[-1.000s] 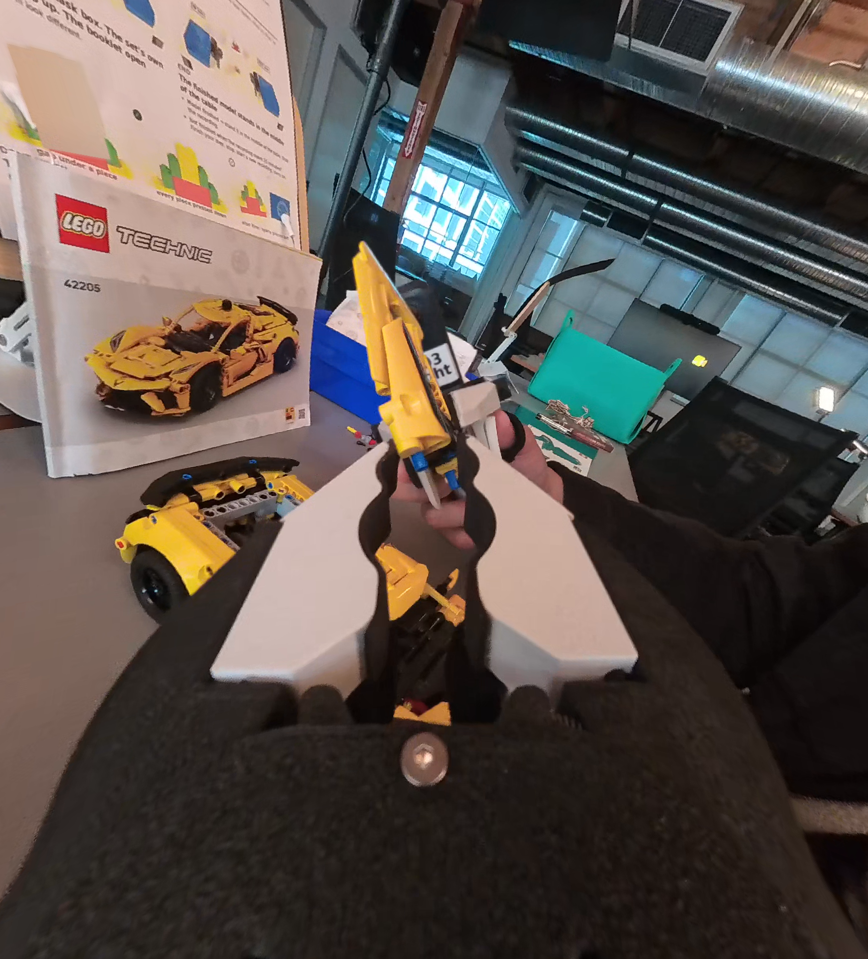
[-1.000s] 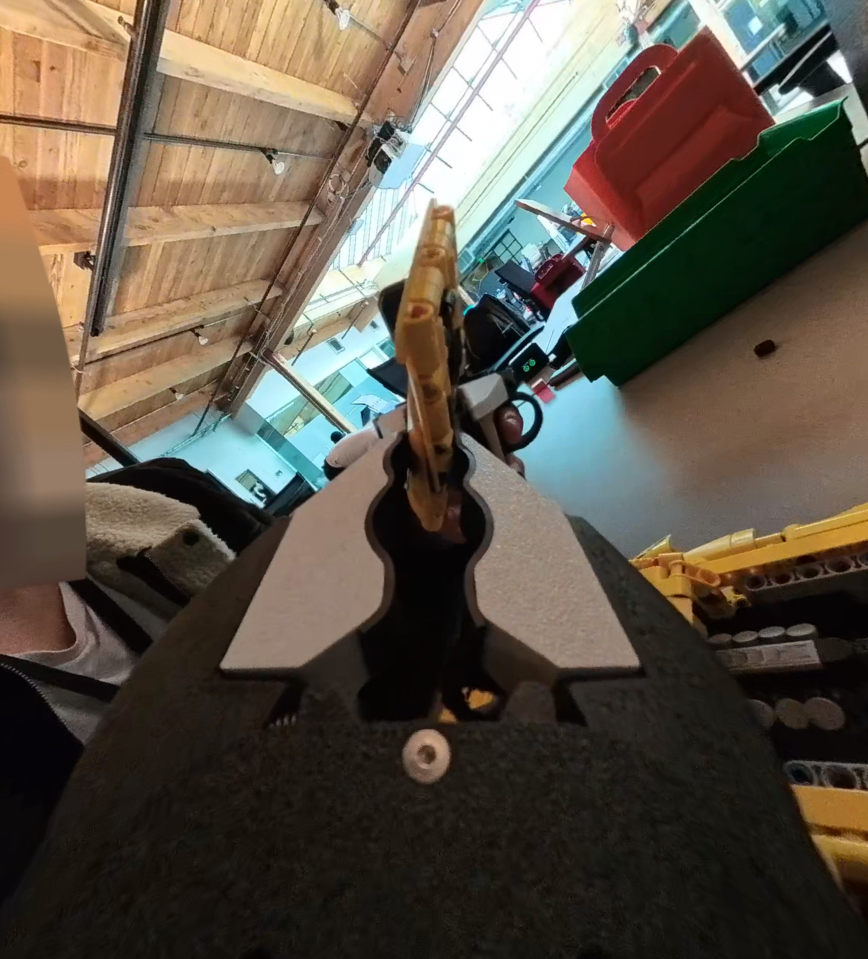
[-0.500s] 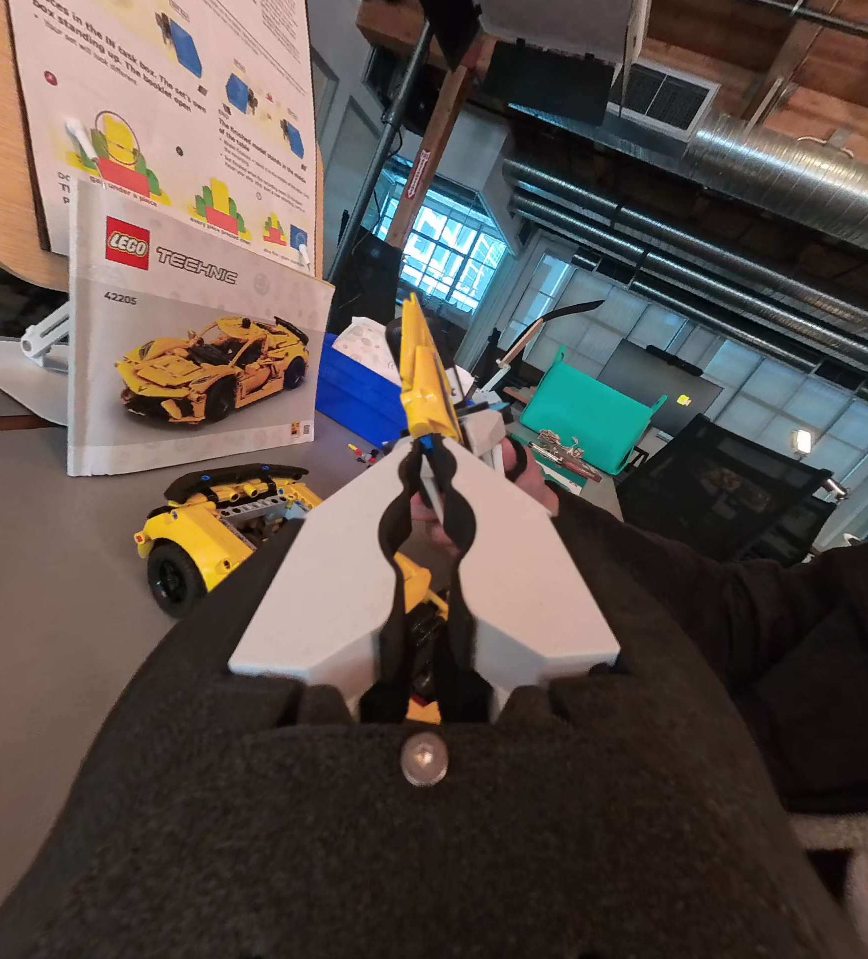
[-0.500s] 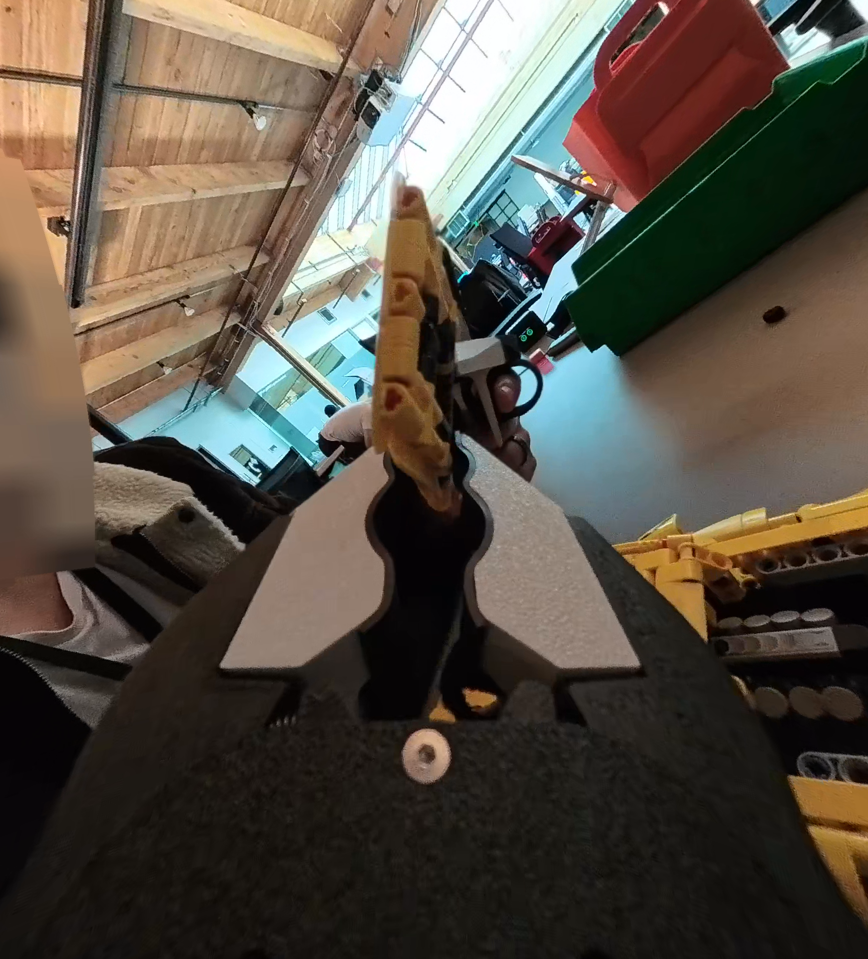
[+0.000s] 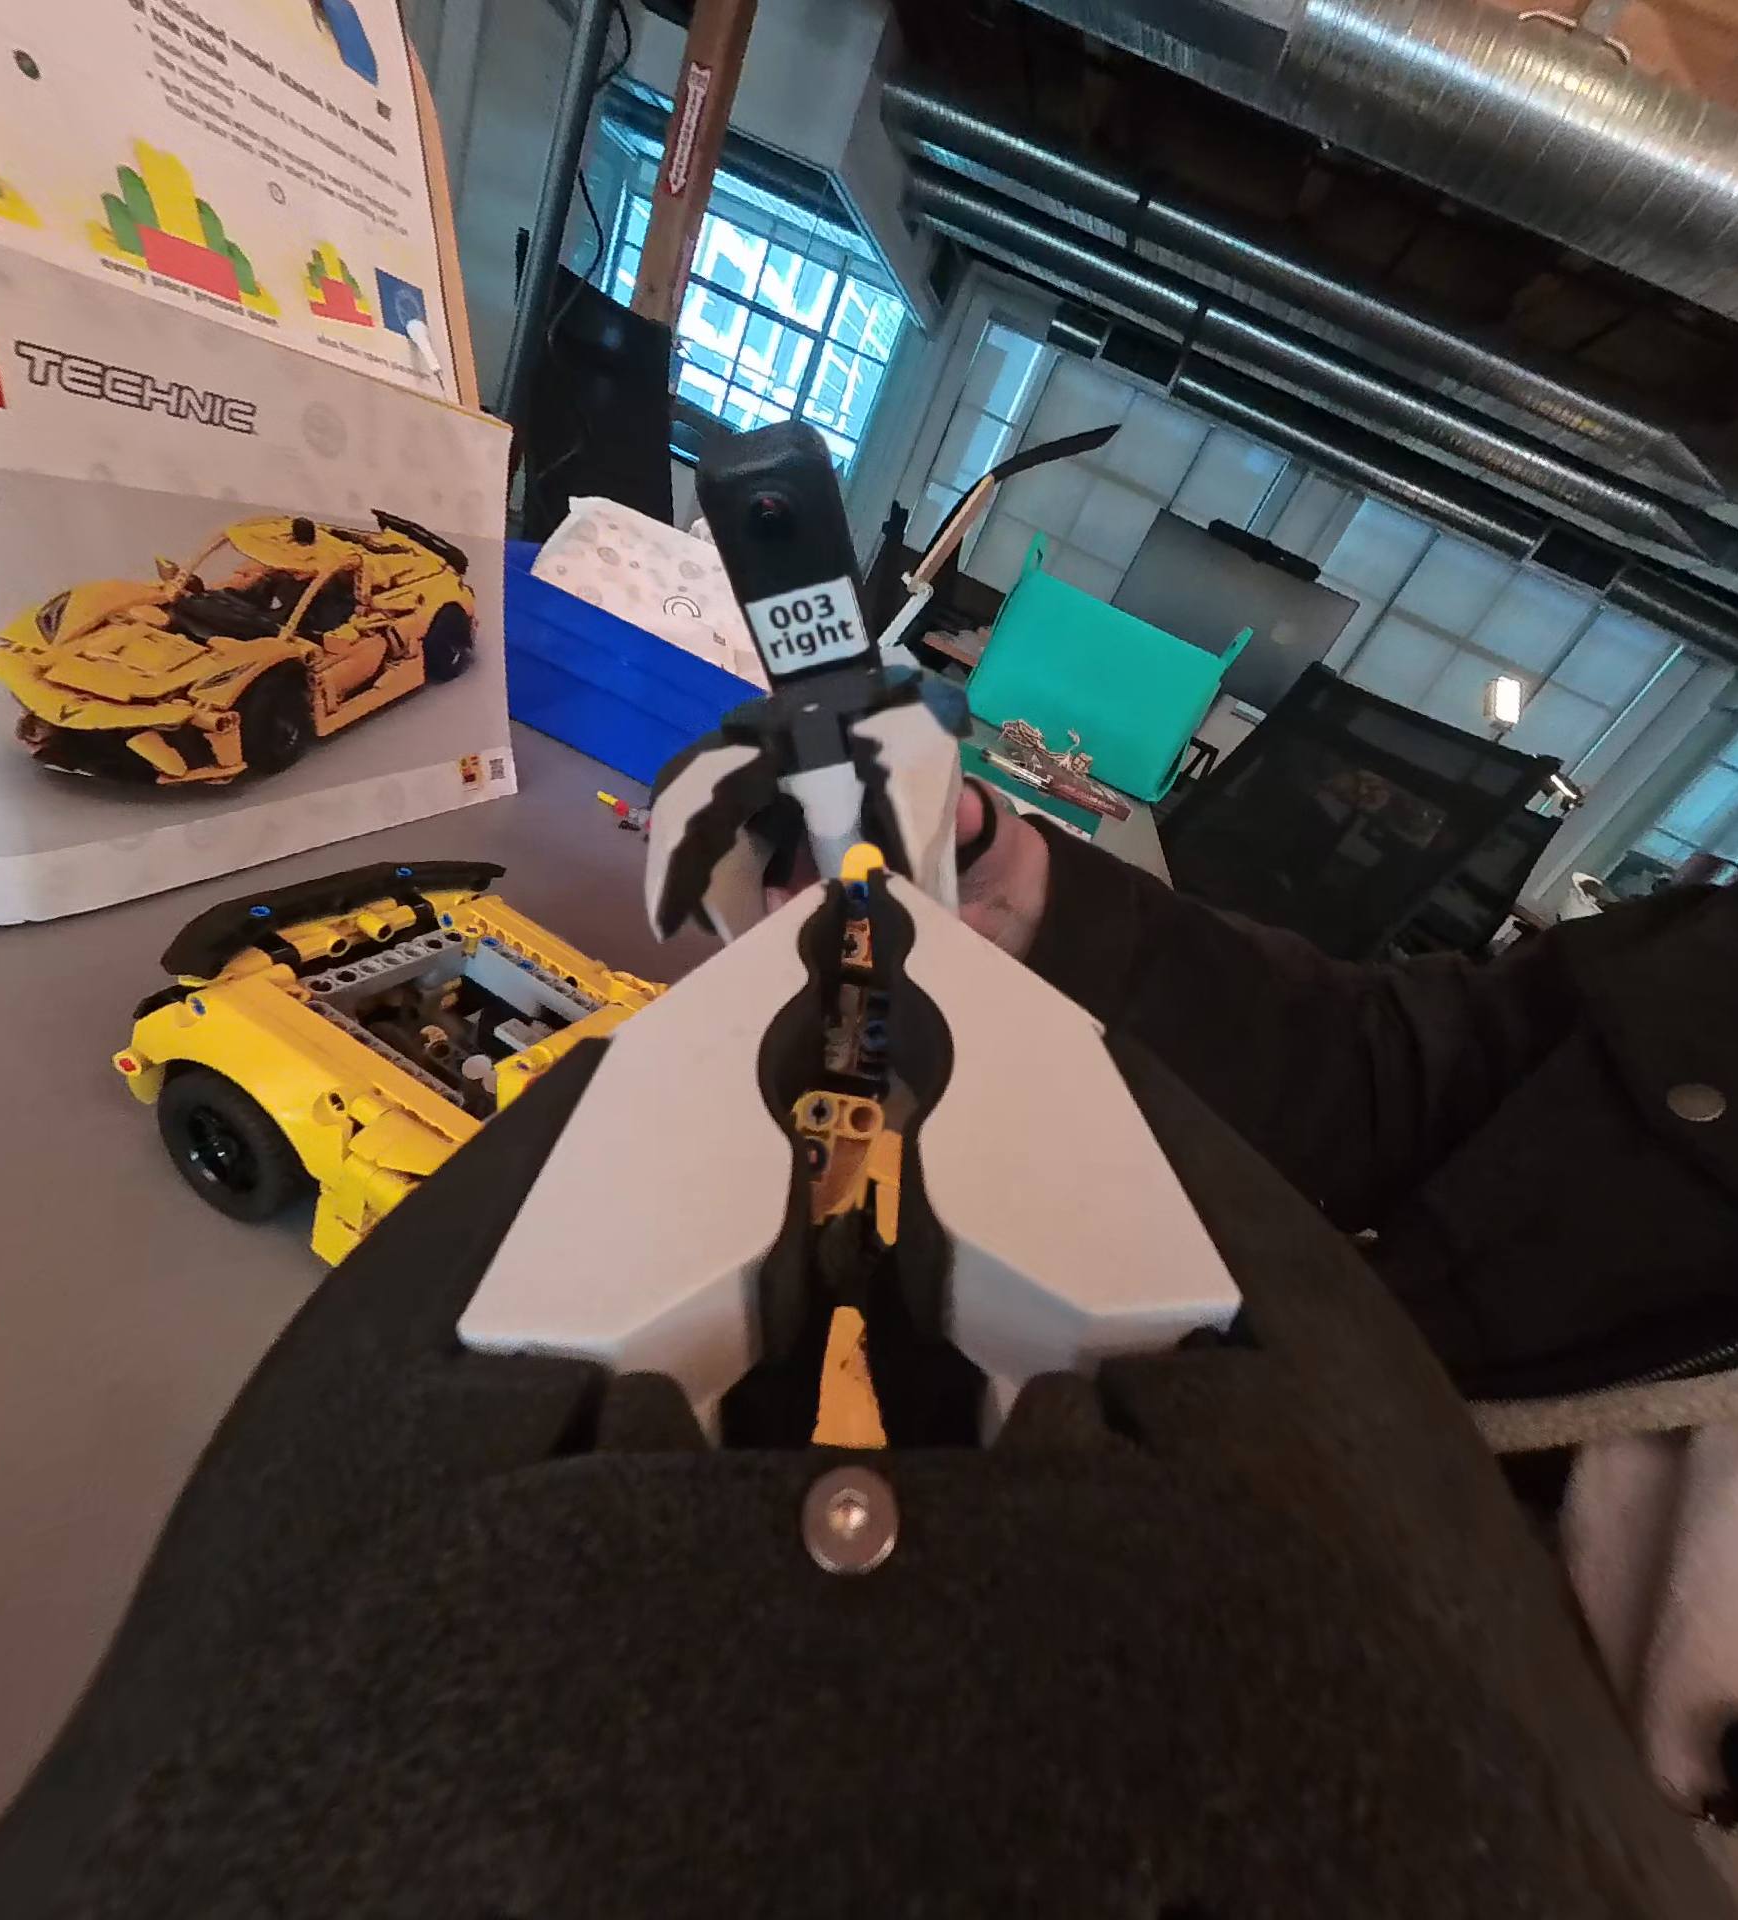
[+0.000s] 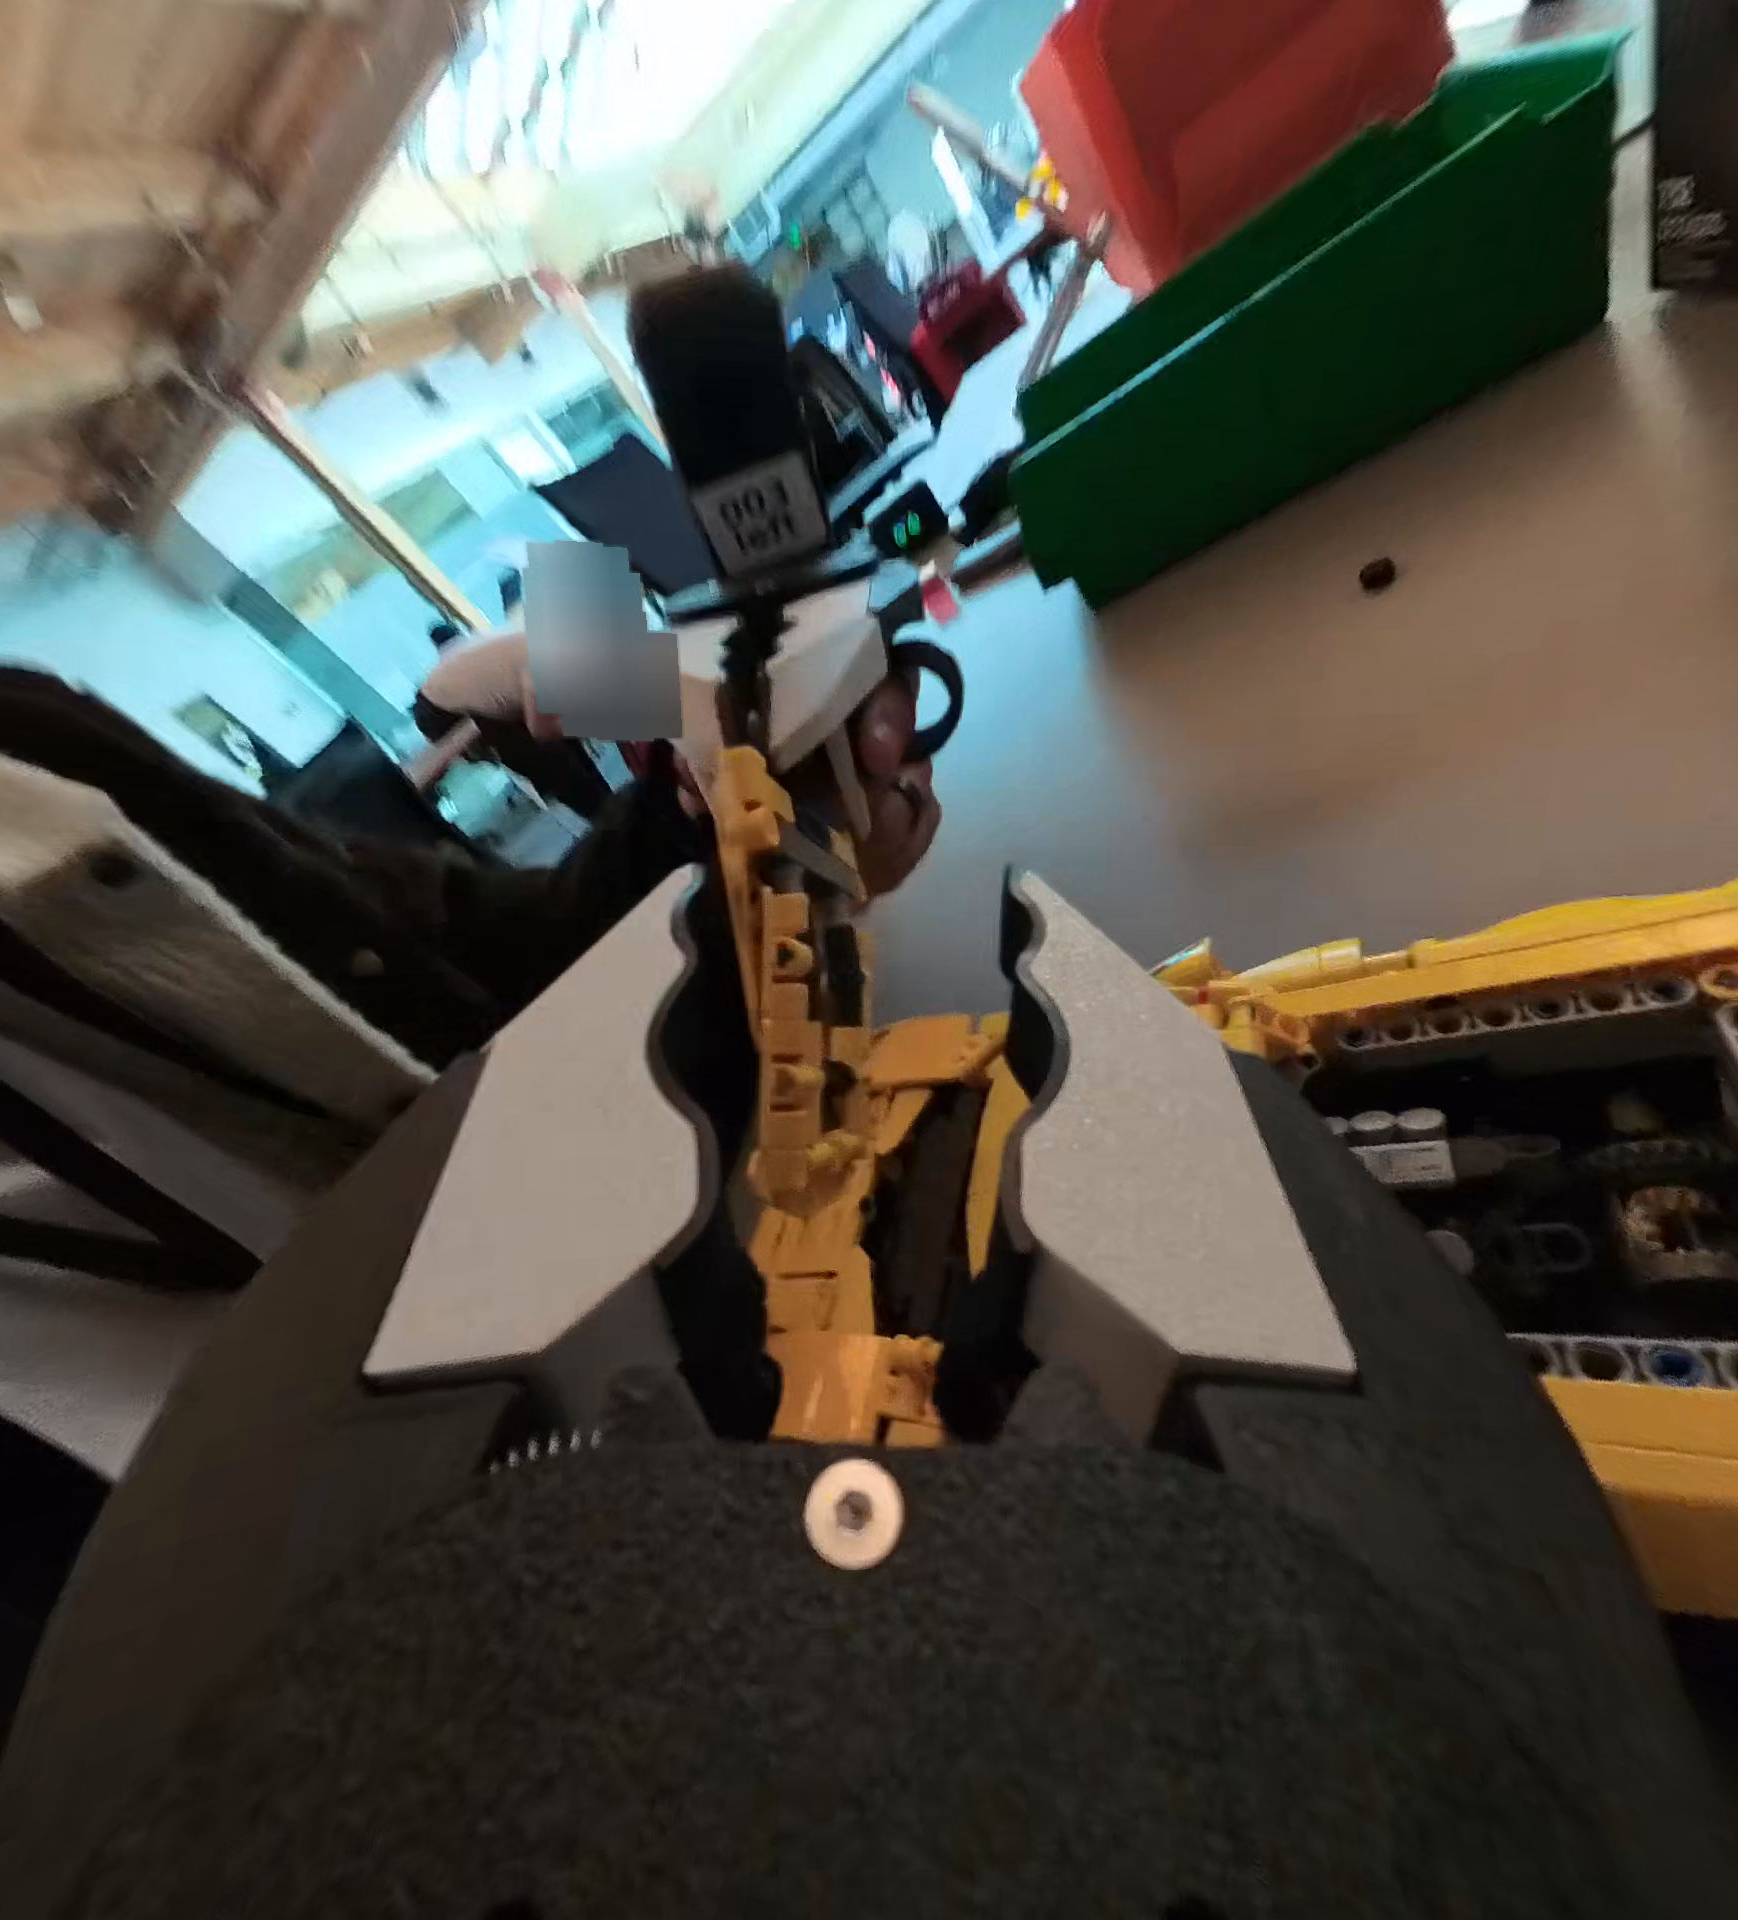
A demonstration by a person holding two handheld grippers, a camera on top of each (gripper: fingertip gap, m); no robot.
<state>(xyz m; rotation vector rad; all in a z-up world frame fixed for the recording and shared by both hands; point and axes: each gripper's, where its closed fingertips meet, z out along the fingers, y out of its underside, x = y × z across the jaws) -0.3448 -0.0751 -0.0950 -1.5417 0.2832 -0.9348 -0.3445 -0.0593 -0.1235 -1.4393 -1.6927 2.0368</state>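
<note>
My left gripper (image 5: 849,883) is shut on a flat yellow brick-built panel (image 5: 839,1143), which runs edge-on between its fingers. In the right wrist view the left gripper (image 6: 756,717) pinches the far end of that panel (image 6: 792,1039). My right gripper (image 6: 849,894) is open. The panel stands between its spread fingers (image 6: 1104,1091), nearer the left one, and is not pinched. The right gripper also shows in the left wrist view (image 5: 792,873), open, just beyond my left fingertips. A partly built yellow toy car (image 5: 356,1029) sits on the grey table (image 5: 34,1299), and also shows below right (image 6: 1571,1091).
An instruction booklet (image 5: 200,644) leans upright behind the car. A blue bin (image 5: 605,665) and a teal bin (image 5: 1093,665) stand farther back. A green bin (image 6: 1312,312), a red container (image 6: 1239,104) and a small dark piece (image 6: 1376,569) are beyond the car. A person's dark sleeve (image 5: 1364,1039) reaches in from the right. Both grippers' tips are close together, under 4 cm apart.
My left gripper closed on the yellow panel. My right gripper, shut on it before, has opened wide and let it go. The panel has tilted from pointing up to lying along my left fingers.
</note>
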